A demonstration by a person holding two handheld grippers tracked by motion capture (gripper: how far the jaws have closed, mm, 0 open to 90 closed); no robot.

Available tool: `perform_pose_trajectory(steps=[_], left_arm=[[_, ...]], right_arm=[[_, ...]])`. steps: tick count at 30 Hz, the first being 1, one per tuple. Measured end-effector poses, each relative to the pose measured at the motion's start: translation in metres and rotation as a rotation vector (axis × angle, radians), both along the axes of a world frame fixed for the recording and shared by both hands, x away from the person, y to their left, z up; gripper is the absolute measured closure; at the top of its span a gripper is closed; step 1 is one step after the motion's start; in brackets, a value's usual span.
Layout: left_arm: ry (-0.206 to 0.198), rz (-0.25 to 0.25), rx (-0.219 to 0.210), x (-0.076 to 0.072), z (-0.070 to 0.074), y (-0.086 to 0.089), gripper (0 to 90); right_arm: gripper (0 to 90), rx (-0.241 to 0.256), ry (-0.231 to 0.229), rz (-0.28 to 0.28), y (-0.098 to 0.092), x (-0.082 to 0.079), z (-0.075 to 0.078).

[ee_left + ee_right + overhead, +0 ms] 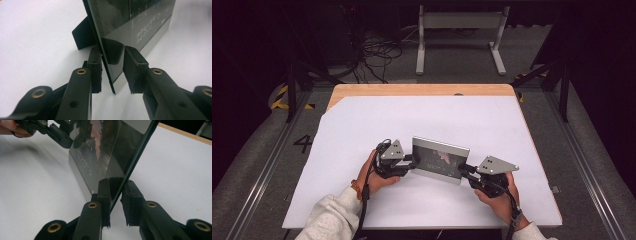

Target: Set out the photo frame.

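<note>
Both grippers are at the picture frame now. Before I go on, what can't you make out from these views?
- Printed text on the glossy dark glass-fronted picture frame: too small in the high view, blurred in both gripper views.
- Black rear stand: mostly hidden behind the frame in the left gripper view.
- Left gripper: one pad looks off the glass, grip unclear.
- Right gripper: same doubt.
- Frame's top: cut off by both gripper views' upper edges.
</note>
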State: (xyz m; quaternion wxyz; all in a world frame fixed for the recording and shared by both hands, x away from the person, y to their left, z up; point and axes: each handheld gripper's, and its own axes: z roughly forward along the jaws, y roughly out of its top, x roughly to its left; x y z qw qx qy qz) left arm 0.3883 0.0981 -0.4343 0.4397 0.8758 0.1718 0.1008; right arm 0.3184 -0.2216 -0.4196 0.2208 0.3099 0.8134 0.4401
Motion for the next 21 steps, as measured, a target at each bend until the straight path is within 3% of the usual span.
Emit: perform_pose_trajectory(steps=[5, 14, 21], left_arm=[[-0.013, 0.017, 0.007, -0.004, -0.001, 0.002, 71.0], [0.001, 0.026, 0.007, -0.007, -0.003, 0.006, 73.1], [-0.010, 0.033, 0.031, -0.011, -0.005, 0.008, 74.4]], right_arm=[[75.9, -0.001, -0.004, -0.010, 0.003, 0.005, 0.000], [74.5, 0.001, -0.002, -0.015, 0.005, 0.010, 0.000], [74.1, 0.001, 0.000, -0.010, 0.007, 0.013, 0.000]])
